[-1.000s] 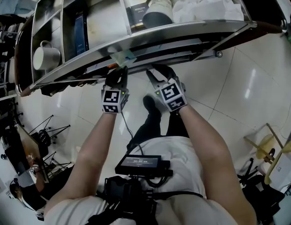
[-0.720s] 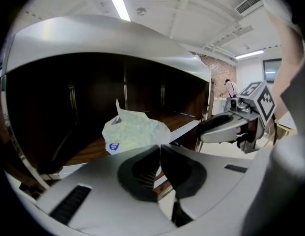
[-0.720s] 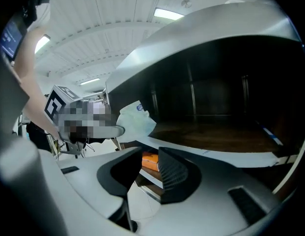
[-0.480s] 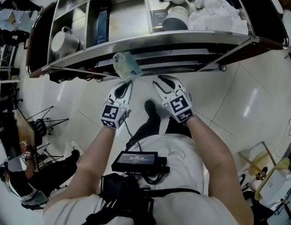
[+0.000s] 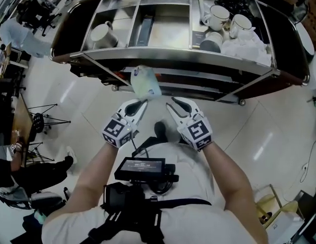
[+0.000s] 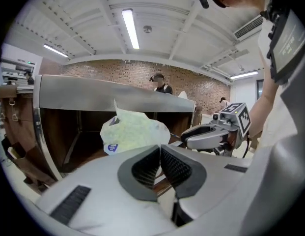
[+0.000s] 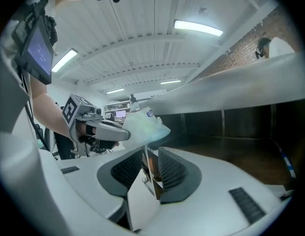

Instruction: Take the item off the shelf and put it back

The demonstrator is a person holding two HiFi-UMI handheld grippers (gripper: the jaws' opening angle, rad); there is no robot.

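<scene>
A pale green packet (image 5: 145, 83) with a small blue mark hangs in the air just in front of the metal shelf's front rail (image 5: 163, 60). My left gripper (image 5: 143, 102) is shut on the packet's lower edge. In the left gripper view the packet (image 6: 135, 129) stands up above the closed left gripper (image 6: 159, 149). My right gripper (image 5: 170, 103) floats beside it to the right, shut, with nothing visibly held. From the right gripper view, the packet (image 7: 147, 124) shows past the right gripper (image 7: 151, 150), pinched by the left gripper (image 7: 124, 133).
The shelf unit's top tray holds a white mug (image 5: 104, 34) at the left, a dark flat box (image 5: 146, 29) in the middle, two more mugs (image 5: 216, 18) and crumpled white cloth (image 5: 247, 47) at the right. Glossy white floor tiles (image 5: 259, 131) lie below. Tripods (image 5: 46, 121) and seated people are at the left.
Both grippers have drawn back from under the shelf's front edge toward my body, the left one bringing the packet out with it. The shelf's top now shows more fully.
</scene>
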